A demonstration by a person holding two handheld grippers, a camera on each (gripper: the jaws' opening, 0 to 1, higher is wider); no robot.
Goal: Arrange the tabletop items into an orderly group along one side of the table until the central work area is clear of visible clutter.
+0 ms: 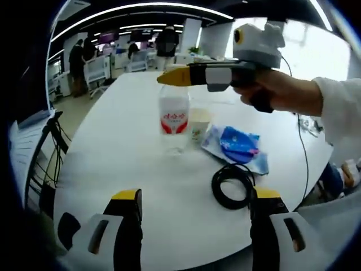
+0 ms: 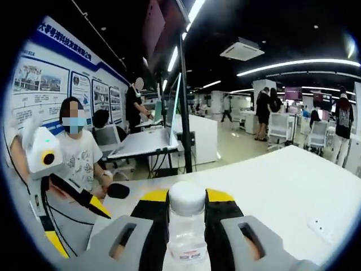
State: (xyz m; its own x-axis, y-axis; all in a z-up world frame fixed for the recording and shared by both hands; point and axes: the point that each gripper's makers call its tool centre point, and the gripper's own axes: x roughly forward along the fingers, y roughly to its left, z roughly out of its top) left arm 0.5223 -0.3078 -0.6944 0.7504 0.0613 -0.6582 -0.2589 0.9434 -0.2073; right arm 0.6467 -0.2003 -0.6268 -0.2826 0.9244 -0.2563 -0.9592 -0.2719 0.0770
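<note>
On the white tabletop (image 1: 113, 147), the right gripper (image 1: 169, 77) reaches in over a clear water bottle (image 1: 174, 118) with a red and white label, and in the right gripper view its 2 jaws are closed against the bottle's neck just under the white cap (image 2: 187, 197). Just beside the bottle stand a paper cup (image 1: 198, 123), then a blue pouch (image 1: 238, 147) and a coiled black cable (image 1: 233, 186). The left gripper (image 1: 194, 195) hangs over the near tabletop with its jaws wide apart, holding nothing.
</note>
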